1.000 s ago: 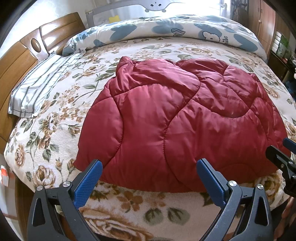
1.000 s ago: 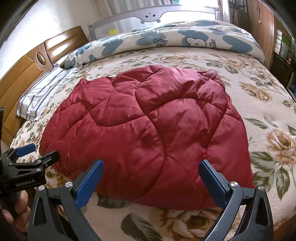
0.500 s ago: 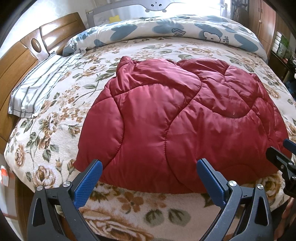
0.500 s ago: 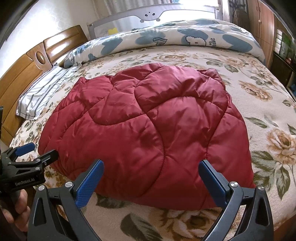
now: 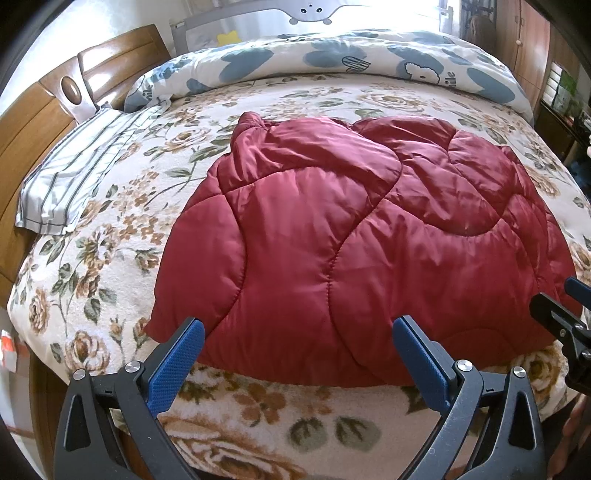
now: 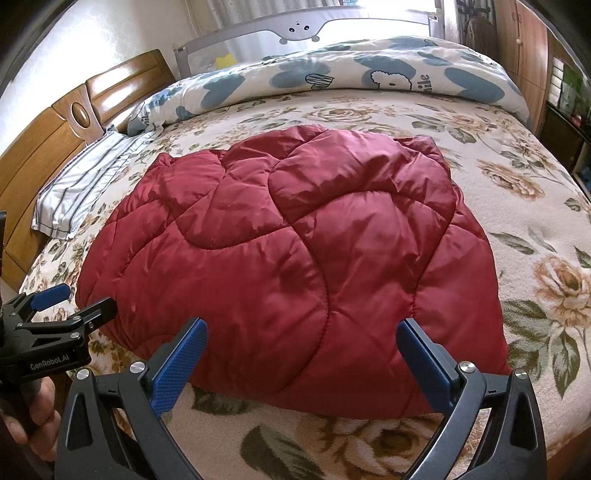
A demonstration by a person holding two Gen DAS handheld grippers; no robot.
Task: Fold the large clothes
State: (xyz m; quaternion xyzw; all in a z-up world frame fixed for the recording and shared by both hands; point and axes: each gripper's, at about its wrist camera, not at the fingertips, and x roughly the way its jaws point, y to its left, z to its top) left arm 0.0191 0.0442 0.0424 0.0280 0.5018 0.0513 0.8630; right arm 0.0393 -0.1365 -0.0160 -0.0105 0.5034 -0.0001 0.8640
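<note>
**Mia:** What is that big red thing?

**Ben:** It is a puffy red jacket (image 5: pixel 351 236). It lies on the bed (image 5: pixel 122 206), right in front of both grippers. It is bunched into a rounded heap with curvy stitch lines on it.

**Mia:** Is the left gripper (image 5: pixel 295 354) holding it?

**Ben:** No. Its two blue fingers (image 5: pixel 177 365) are spread wide apart with nothing between them. The near edge of the jacket sits just past the fingertips, and the flowery blanket (image 5: pixel 266 413) shows under them.

**Mia:** And the right gripper (image 6: pixel 301 354)?

**Ben:** Same thing. Its blue fingers (image 6: pixel 424 365) stand wide apart and hold nothing. The jacket edge is just ahead of them too.

**Mia:** Can each gripper see the other one?

**Ben:** Yes. From the right gripper, the left one pokes in at the left side (image 6: pixel 59 314), close to the jacket's corner. A hand (image 6: pixel 40 417) holds its handle. From the left gripper, the right one pokes in at the right side (image 5: pixel 561 317).

**Mia:** What is farther away, behind the jacket?

**Ben:** A rolled-up quilt (image 5: pixel 332 62) with blue blobs and a little white bear on it lies across the far end of the bed. Off to the left of the grippers there is a striped pillow (image 5: pixel 70 177), and next to it a brown wooden headboard (image 5: pixel 33 122). Past the quilt there is a gray bed rail (image 6: pixel 280 29) with a small face on it.
</note>
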